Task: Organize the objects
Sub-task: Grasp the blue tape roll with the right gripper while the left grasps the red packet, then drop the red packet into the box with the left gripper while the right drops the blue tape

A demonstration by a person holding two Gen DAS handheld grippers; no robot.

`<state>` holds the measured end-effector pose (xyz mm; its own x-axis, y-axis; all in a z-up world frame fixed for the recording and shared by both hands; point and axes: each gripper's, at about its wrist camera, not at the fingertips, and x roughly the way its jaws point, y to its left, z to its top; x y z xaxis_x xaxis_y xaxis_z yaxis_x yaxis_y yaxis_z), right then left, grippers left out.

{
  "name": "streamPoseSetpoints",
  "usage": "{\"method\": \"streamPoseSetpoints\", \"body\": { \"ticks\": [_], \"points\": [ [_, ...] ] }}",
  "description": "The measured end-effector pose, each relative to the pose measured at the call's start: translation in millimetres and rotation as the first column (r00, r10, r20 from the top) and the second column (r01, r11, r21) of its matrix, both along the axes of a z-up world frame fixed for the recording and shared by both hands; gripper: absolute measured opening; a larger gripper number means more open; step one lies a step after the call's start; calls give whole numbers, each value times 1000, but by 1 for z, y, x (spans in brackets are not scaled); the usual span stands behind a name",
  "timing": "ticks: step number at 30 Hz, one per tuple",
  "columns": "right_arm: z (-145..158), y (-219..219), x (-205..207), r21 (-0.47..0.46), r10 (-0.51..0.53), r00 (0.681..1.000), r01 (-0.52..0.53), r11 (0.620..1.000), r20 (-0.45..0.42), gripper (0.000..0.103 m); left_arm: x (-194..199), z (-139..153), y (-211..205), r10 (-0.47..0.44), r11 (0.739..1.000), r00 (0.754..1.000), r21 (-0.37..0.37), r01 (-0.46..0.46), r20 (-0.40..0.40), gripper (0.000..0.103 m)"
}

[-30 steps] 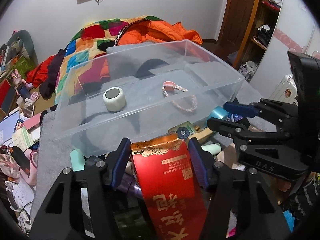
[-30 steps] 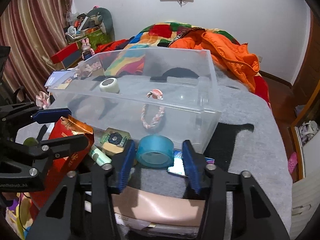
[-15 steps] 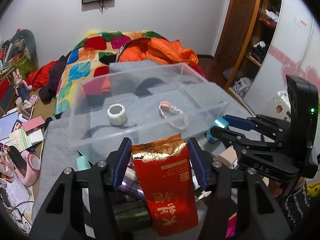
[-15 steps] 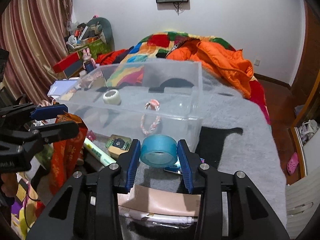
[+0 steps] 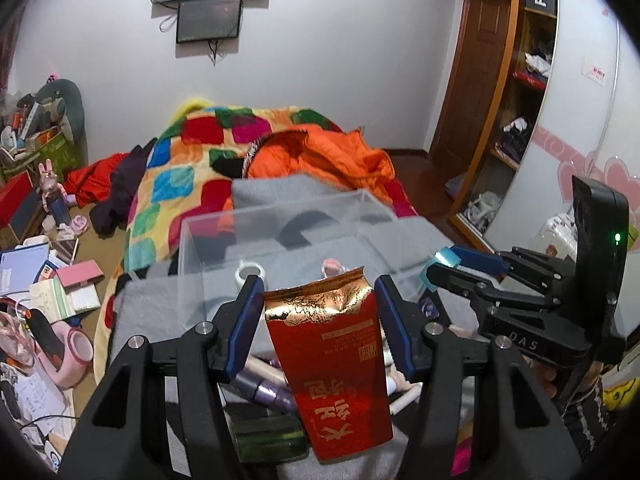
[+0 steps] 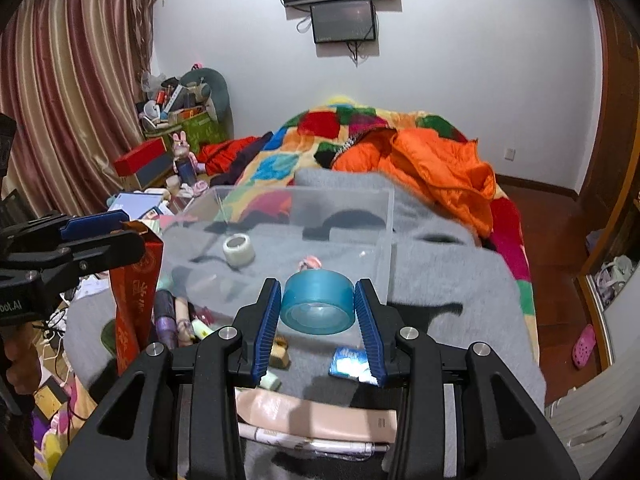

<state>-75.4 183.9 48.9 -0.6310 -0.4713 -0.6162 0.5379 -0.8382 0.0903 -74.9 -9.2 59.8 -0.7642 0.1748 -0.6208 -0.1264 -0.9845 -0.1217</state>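
Observation:
My left gripper (image 5: 318, 292) is shut on a red and gold foil pouch (image 5: 334, 364), held upright above the clutter in front of the clear plastic bin (image 5: 200, 232). My right gripper (image 6: 316, 300) is shut on a roll of blue tape (image 6: 318, 306), lifted off the grey blanket just before the bin's near wall (image 6: 380, 240). Inside the bin lie a white tape roll (image 6: 239, 249) and a pink braided cord (image 6: 310, 263). Each view shows the other gripper at its side: the right one (image 5: 448, 266) with the blue roll, the left one (image 6: 120, 228) with the pouch (image 6: 134, 292).
Small items lie on the grey blanket (image 6: 448, 280) under the grippers: a purple tube (image 5: 266, 394), a green bottle (image 5: 272, 440), a blue packet (image 6: 348, 360), a beige pouch (image 6: 316, 416). Behind the bin is a patchwork quilt (image 5: 180, 168) and an orange jacket (image 5: 320, 156). The floor at left is cluttered.
Both grippers have risen with their loads: the pouch and the blue tape left the blanket, and the bin now sits lower and smaller in both views.

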Motion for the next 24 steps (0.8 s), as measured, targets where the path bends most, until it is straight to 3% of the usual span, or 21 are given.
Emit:
{"method": "streamPoseSetpoints", "body": {
  "ticks": [7,24],
  "points": [
    [17,-8,-5,-13,3,999,-4,1000,-48,35,-17,19,-7,25,1000,999,8,-25,-38,57],
    [29,-29,-50,-3,-16,997,16,1000,-72,35,-91,30,-36,152,988,988,26,-152,-22,57]
  ]
}}
